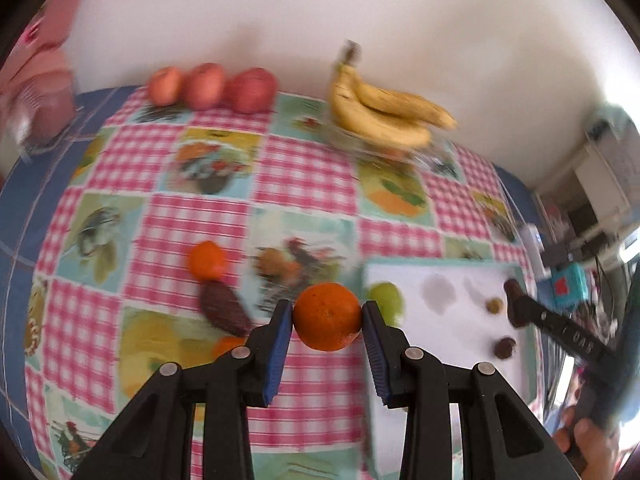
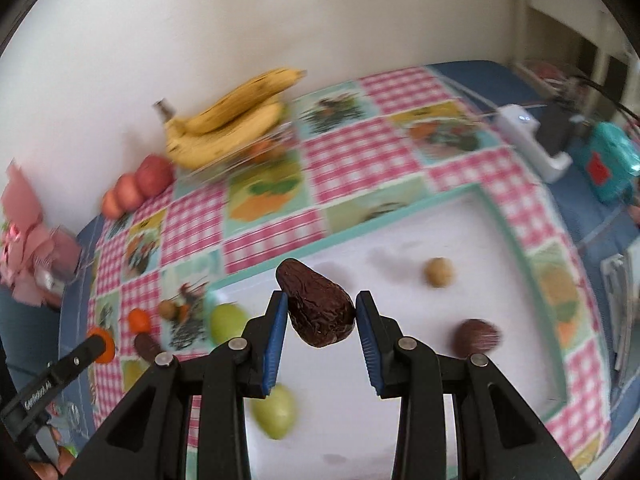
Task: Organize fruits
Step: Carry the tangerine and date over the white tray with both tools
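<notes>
Date pinched in right gripper points its narrow end up-left, long axis diagonal; left gripper clamps orange.

Left gripper: blue pads clamped on either side of an orange, held off the tablecloth, fingers pointing fwd over the table. Right gripper: pads pinching a dark wrinkled avocado at its wide end, raised over the white tray. In left cam the right gripper's finger tip shows at far right (bare hand below it on the handle). Both tilted down toward the table.
</notes>
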### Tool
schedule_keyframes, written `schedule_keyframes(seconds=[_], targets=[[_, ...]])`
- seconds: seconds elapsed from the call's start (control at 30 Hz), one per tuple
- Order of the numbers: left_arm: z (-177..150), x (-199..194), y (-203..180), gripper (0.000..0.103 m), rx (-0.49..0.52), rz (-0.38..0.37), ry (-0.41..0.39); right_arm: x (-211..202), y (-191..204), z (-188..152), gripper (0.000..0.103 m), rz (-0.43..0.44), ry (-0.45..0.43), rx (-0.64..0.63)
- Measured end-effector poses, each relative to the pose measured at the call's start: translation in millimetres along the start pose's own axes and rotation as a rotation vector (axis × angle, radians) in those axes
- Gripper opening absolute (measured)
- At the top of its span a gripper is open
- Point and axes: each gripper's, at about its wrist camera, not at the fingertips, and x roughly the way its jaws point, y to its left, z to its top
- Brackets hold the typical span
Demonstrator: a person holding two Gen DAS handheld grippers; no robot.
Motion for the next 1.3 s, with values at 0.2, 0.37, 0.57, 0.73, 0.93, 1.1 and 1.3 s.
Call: schedule_keyframes(seconds=[0.2,0.37,0.57,0.73,0.93,1.1,1.3], targets=[[-14,17,-58,0.038,0.145,-0.007,0.037,-15,-44,6,0.037,-0.028,-0.03,0.081],[-20,37,-82,0.038,0.174,-0.038,0.048,-16,-65,7,0.037,-0.04,-0.036,0.124],[-26,65,-99,0.038,0.209,-0.037,0.036,-3,-78,9,0.037,-0.101,-0.048,0.118],[-31,80,-110,0.038,0.243,-0.031,0.033,17,-94,7,0.037,-0.141,-0.038,0.142],[-37,95,-116,0.038,0.249,-0.022,0.06,33,-108,3,0.037,-0.154,-0.01,0.177],[-37,103,-111,0.038,0.237,-0.022,0.087,39,-112,2,0.037,-0.163,0.002,0.184],[-37,107,-108,0.038,0.224,-0.023,0.101,41,-113,1,0.037,-0.166,0.014,0.19]])
